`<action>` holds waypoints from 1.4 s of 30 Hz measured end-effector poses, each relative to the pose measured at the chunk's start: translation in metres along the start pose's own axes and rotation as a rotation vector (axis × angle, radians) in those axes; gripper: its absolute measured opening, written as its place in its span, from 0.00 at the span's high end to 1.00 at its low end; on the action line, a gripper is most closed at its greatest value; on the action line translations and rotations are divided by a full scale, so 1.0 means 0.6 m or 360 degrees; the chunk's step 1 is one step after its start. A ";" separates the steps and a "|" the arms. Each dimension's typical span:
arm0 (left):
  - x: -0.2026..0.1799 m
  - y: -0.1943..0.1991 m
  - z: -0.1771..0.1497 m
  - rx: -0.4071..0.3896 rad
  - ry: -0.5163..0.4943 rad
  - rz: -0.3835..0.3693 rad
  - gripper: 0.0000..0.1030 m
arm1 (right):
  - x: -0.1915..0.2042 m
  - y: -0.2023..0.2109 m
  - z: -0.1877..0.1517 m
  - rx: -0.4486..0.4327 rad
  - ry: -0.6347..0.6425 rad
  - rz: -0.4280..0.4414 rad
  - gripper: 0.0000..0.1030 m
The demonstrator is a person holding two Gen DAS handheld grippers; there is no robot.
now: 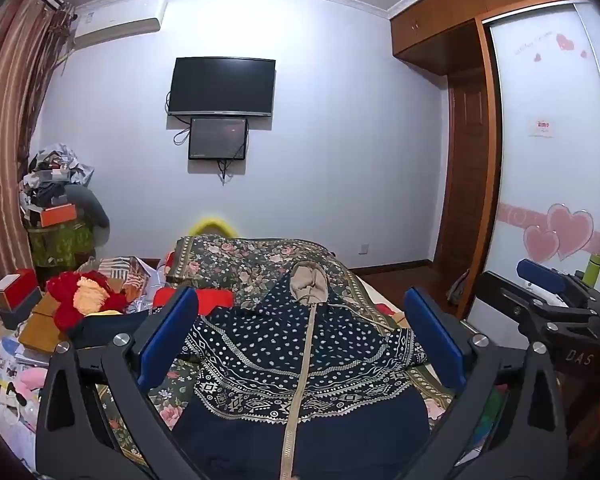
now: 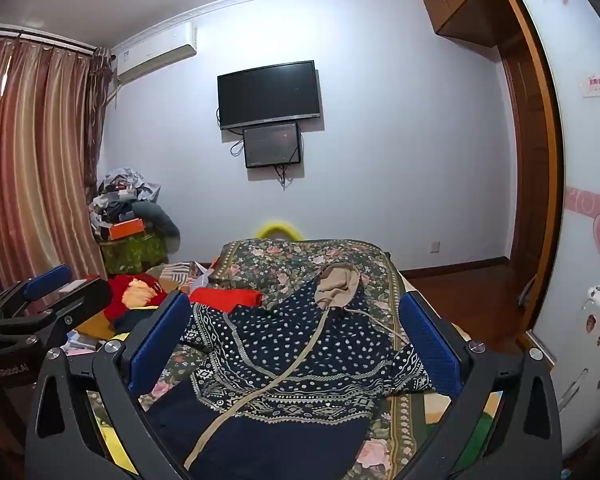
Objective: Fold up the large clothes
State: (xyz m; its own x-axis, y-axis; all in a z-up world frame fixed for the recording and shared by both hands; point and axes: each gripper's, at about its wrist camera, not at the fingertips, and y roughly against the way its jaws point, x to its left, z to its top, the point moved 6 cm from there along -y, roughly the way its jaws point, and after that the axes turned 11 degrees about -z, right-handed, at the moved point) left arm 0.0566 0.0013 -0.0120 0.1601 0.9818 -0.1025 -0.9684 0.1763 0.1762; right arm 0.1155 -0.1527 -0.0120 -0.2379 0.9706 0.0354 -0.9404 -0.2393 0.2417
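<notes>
A large navy hooded jacket (image 1: 300, 364) with white dots, patterned bands and a beige zipper lies spread on the floral bedspread (image 1: 256, 256), its beige-lined hood (image 1: 310, 282) at the far end. It also shows in the right wrist view (image 2: 296, 360). My left gripper (image 1: 300, 340) is open and empty, held above the jacket's near part. My right gripper (image 2: 296, 340) is open and empty too, above the same part. The right gripper shows at the right edge of the left wrist view (image 1: 556, 292); the left gripper shows at the left edge of the right wrist view (image 2: 40, 300).
A red garment (image 2: 224, 298) and a red and yellow plush heap (image 1: 80, 296) lie left of the jacket. Boxes and papers (image 1: 24, 320) clutter the left side. A wardrobe (image 1: 552, 160) stands at right, a curtain (image 2: 28, 168) at left, a wall TV (image 1: 222, 86) ahead.
</notes>
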 end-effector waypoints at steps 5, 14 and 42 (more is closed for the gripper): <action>0.008 -0.011 -0.004 0.0074 0.0018 -0.0016 0.00 | -0.001 0.000 0.000 0.0001 0.0000 0.0001 0.00; 0.006 -0.009 -0.010 0.0041 -0.0009 0.0010 0.00 | -0.003 -0.003 0.001 0.0003 -0.0011 0.0003 0.00; 0.008 -0.010 -0.009 0.0057 0.0010 0.0017 0.00 | -0.003 -0.008 -0.003 0.0030 -0.0054 0.0018 0.00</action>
State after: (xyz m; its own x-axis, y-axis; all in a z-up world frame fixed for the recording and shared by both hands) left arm 0.0620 0.0047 -0.0188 0.1483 0.9832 -0.1065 -0.9626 0.1682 0.2123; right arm 0.1198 -0.1536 -0.0147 -0.2397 0.9682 0.0711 -0.9329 -0.2500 0.2593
